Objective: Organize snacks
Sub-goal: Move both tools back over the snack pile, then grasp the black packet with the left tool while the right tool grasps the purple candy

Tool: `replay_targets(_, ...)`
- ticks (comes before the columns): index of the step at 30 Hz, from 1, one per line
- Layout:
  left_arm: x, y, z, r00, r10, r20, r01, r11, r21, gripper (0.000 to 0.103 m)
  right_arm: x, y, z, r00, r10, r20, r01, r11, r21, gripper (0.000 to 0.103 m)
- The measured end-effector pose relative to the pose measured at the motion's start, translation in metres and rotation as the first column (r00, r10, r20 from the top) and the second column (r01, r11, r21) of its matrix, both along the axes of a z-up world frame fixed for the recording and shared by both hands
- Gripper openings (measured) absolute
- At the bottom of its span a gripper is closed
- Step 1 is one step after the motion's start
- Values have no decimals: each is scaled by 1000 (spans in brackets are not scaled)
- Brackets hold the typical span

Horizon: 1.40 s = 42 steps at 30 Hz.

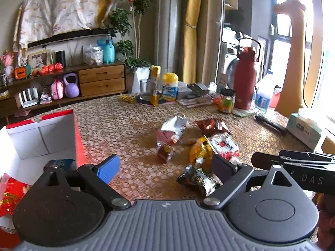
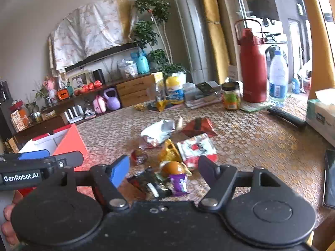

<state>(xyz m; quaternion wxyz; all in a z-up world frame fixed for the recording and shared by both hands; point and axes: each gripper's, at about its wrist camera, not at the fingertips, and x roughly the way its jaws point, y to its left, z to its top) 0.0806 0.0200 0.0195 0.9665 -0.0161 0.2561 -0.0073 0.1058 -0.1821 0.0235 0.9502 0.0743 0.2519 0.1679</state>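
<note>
two claws are hovering over a patterned desk [image 1: 129, 125], both standing open with nothing between their pads. at the near left a red and white box [image 1: 41, 138] is sitting open, already holding a couple of packets. right of it, mid-desk, loose snacks are lying in a heap: a white bag [image 1: 173, 129], a red-and-white packet [image 1: 224, 144], a dark wrapper [image 1: 196, 179] nearest the left claw [image 1: 165, 168]. the right claw [image 2: 163, 171] is hanging over a purple wrapper [image 2: 178, 181]. likely step: reaching for another snack; next, each claw needs lowering around one wrapper before closing.
</note>
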Motion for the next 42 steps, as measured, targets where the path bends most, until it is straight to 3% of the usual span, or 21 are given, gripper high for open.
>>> replay_targets(26,57,-41,-63,981,-120,-151,125,992,27,96,29,-36,-44,993,-66,-103,68,998,18,80)
replay_targets(42,86,-45,-87,975,-107,-196,107,994,-11,96,41,-40,-55,989,-62,-130,66,997,26,81)
